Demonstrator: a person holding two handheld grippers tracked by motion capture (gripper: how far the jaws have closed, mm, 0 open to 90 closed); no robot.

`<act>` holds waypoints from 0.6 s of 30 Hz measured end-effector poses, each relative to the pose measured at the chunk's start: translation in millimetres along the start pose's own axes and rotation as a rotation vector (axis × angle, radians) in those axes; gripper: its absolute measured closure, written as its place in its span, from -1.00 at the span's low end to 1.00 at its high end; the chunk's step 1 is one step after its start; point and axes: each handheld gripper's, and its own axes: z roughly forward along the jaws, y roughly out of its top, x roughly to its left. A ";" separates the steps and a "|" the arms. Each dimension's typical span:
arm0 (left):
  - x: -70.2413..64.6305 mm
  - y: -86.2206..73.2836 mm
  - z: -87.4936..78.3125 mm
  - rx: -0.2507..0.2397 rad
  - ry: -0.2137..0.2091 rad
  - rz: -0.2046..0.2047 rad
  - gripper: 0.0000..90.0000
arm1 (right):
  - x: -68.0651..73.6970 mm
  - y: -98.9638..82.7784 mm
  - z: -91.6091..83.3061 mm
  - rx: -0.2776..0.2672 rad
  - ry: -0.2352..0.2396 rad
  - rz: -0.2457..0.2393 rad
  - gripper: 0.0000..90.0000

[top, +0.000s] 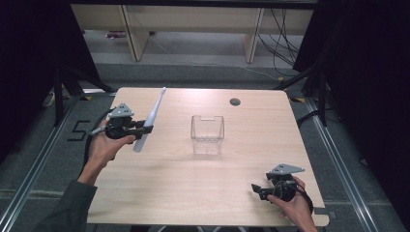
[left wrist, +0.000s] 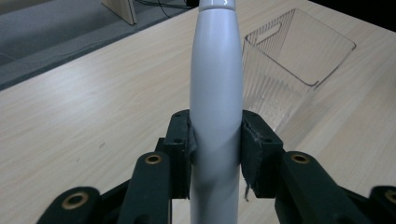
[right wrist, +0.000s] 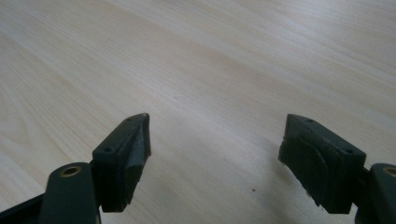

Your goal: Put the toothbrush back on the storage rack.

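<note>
High view shows the left tongs (top: 145,129) clamped on a long white toothbrush (top: 151,118) near its thick handle end, at the left of the tabletop (top: 203,193). The brush slants up and away, its thin head end toward the far edge; whether its low end touches the wood cannot be told. The grip near the heavy end probably keeps the slim neck free, so the brush could be swung upright and lowered into the clear bin (top: 207,134) at the middle of the tabletop, which stands open-topped and looks empty. Brush and bin are apart, with bare wood between them.

The right tongs (top: 255,188) sit low near the front right corner, well apart from both, with jaws spread and nothing between them; they seem to be kept out of the way, or ready to steady the bin.

Left gripper view gives what the overhead camera cannot: the pads (left wrist: 252,149) press both sides of the toothbrush (left wrist: 215,93) squarely, the handle centred and running straight up from the jaws, with the bin (left wrist: 299,60) just beyond on the right, its ribbed wall and handle slot plain. Right gripper view confirms the wide gap of the right tongs (right wrist: 215,144) over bare wood. The high view alone gives the layout and the brush's full length.
</note>
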 end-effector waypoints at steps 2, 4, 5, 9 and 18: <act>-2.2 2.8 2.4 -0.023 -0.006 -0.024 0.47 | 0.2 0.1 -0.1 -0.001 0.001 0.002 -0.45; -2.9 5.4 3.3 -0.028 -0.008 -0.021 0.47 | 0.6 0.2 -0.3 0.001 0.003 0.007 -0.45; -4.2 7.3 4.3 -0.043 -0.006 -0.026 0.47 | 0.2 0.1 -0.1 -0.001 0.001 0.001 -0.45; -6.1 13.7 7.3 -0.050 -0.011 -0.020 0.47 | 1.5 0.4 -0.6 0.004 0.000 0.015 -0.45; -13.0 26.1 16.4 -0.083 -0.007 -0.021 0.47 | 1.6 0.4 -0.5 0.002 0.004 0.016 -0.46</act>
